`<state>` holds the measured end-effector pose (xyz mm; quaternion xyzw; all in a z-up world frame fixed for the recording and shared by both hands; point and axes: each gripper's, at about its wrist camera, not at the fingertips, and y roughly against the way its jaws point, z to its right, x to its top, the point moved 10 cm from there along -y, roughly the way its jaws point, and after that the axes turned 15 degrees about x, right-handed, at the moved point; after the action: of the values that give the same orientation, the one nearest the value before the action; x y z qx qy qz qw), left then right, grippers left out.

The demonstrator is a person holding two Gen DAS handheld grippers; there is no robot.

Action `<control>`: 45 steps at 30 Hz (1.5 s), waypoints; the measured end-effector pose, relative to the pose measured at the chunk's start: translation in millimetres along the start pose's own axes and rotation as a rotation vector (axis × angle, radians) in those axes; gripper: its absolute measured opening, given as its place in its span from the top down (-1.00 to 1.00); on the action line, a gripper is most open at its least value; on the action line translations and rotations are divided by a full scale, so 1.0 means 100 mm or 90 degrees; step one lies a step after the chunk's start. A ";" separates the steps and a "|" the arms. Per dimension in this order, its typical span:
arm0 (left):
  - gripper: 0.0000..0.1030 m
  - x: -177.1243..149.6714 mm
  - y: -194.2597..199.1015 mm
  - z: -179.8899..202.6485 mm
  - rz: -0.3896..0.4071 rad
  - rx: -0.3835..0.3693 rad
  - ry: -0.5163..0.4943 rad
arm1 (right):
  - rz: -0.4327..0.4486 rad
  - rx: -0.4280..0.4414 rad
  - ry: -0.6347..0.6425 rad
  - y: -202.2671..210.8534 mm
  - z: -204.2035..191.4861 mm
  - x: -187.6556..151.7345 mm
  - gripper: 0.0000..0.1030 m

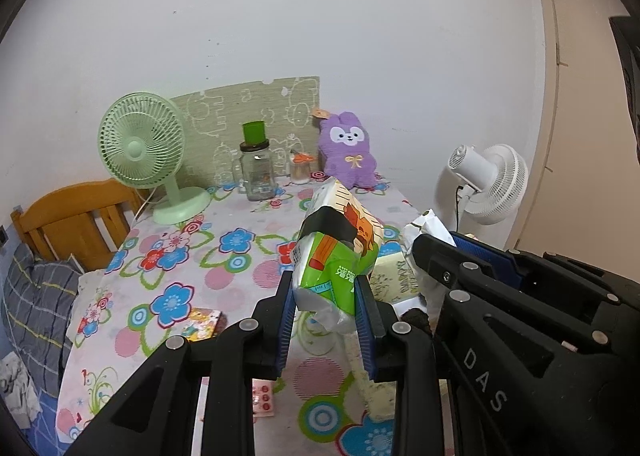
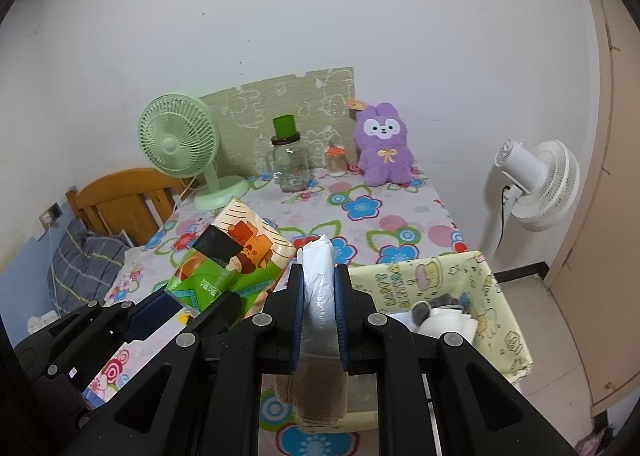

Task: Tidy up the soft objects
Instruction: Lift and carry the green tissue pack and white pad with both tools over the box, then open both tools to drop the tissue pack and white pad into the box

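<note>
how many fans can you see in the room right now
2. A green fan stands on the table's back left corner; a white fan stands on the floor, right of the table. Others may be out of view.

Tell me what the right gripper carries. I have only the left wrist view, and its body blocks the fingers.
Observer: The right gripper is shut on a white plastic-wrapped packet, which stands upright between its pads.
Operator: Check below the pads.
Observer: A tan folded part hangs under the packet. I cannot tell what it is.
Operator: Describe the yellow bin. I see only a sliver.
Observer: The yellow fabric bin sits just right of the gripper and is open on top. Grey and white soft items are already inside.
</note>
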<state>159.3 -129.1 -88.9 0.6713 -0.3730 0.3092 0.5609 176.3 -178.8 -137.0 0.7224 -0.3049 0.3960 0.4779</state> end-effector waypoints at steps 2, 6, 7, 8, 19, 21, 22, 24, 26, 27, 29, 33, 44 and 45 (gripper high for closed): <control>0.47 0.01 -0.01 0.08 0.000 -0.003 -0.005 | 0.000 -0.003 -0.003 0.01 0.07 0.00 0.67; 0.47 0.01 -0.04 0.24 -0.002 -0.014 -0.015 | 0.000 -0.014 -0.011 0.03 0.23 -0.02 0.67; 0.47 0.01 -0.04 0.28 -0.002 -0.016 -0.015 | 0.001 -0.016 -0.014 0.04 0.27 -0.02 0.67; 0.47 0.01 -0.05 0.31 -0.002 -0.018 -0.016 | 0.001 -0.017 -0.015 0.04 0.30 -0.02 0.67; 0.46 -0.01 -0.19 0.61 -0.018 -0.045 -0.036 | -0.007 -0.033 -0.034 0.00 0.64 -0.07 0.67; 0.46 -0.03 -0.23 0.69 -0.025 -0.054 -0.042 | -0.012 -0.038 -0.040 -0.03 0.71 -0.10 0.67; 0.45 -0.04 -0.24 0.72 -0.028 -0.057 -0.045 | -0.014 -0.041 -0.043 -0.04 0.74 -0.12 0.67; 0.43 -0.08 -0.28 0.79 -0.036 -0.065 -0.054 | -0.019 -0.048 -0.052 -0.06 0.81 -0.16 0.67; 0.41 -0.12 -0.33 0.86 -0.046 -0.069 -0.064 | -0.025 -0.053 -0.063 -0.08 0.88 -0.21 0.67; 0.40 -0.14 -0.35 0.89 -0.050 -0.071 -0.067 | -0.028 -0.055 -0.069 -0.10 0.92 -0.24 0.67; 0.35 -0.18 -0.39 0.95 -0.059 -0.075 -0.074 | -0.036 -0.059 -0.080 -0.13 0.99 -0.29 0.67; 0.29 -0.24 -0.46 1.01 -0.072 -0.076 -0.083 | -0.045 -0.066 -0.093 -0.18 1.09 -0.36 0.67; -0.40 -0.32 -0.59 1.05 -0.095 -0.070 -0.100 | -0.069 -0.059 -0.106 -0.35 1.18 -0.46 0.63; -0.43 -0.33 -0.59 1.05 -0.098 -0.069 -0.100 | -0.071 -0.057 -0.105 -0.36 1.18 -0.46 0.60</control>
<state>192.0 -221.5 -166.0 0.6887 -0.3795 0.1914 0.5874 216.1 -272.5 -220.3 0.7464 -0.3199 0.2935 0.5044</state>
